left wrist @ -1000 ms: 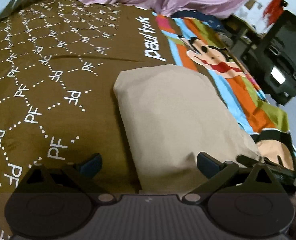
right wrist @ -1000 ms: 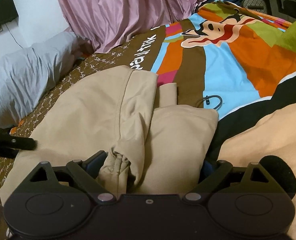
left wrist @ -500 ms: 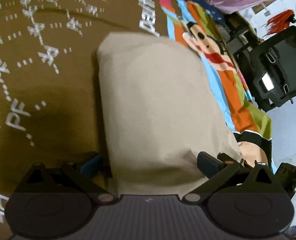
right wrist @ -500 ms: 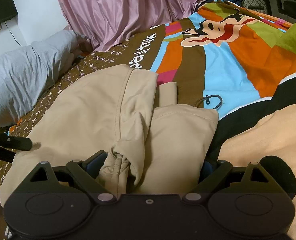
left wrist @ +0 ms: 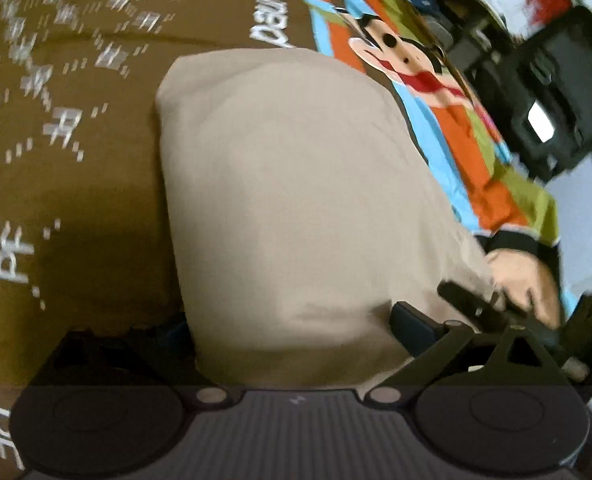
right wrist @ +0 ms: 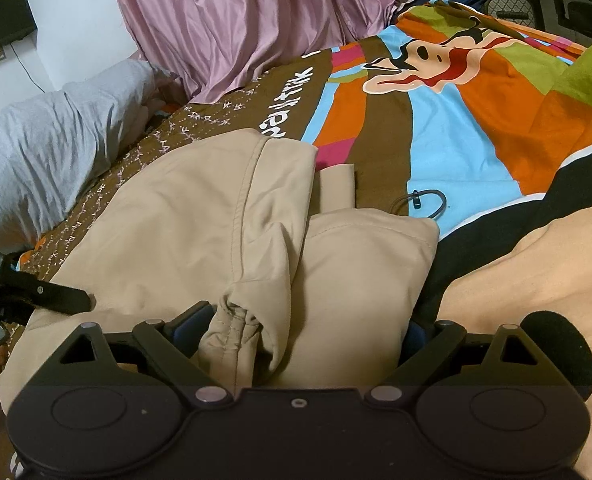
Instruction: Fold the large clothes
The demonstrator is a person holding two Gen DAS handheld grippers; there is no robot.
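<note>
Beige folded garment [right wrist: 216, 224] lies on bed's brown patterned bedspread [left wrist: 76, 184], beside cartoon-monkey print. Grey pillow [right wrist: 56, 148] far left by pink curtain [right wrist: 236, 20]. Left hand-held gripper [left wrist: 296, 324] straddles garment's near end, jaws spread wide, one finger at its left edge, other over its right side; not pinching cloth. Right hand-held gripper [right wrist: 299, 328] released, jaws wide, having just eased slightly inward; bunched seam and folded layer sit between fingers, pads not pressing. Black cord [right wrist: 419, 200] rests on blue stripe at right.
</note>
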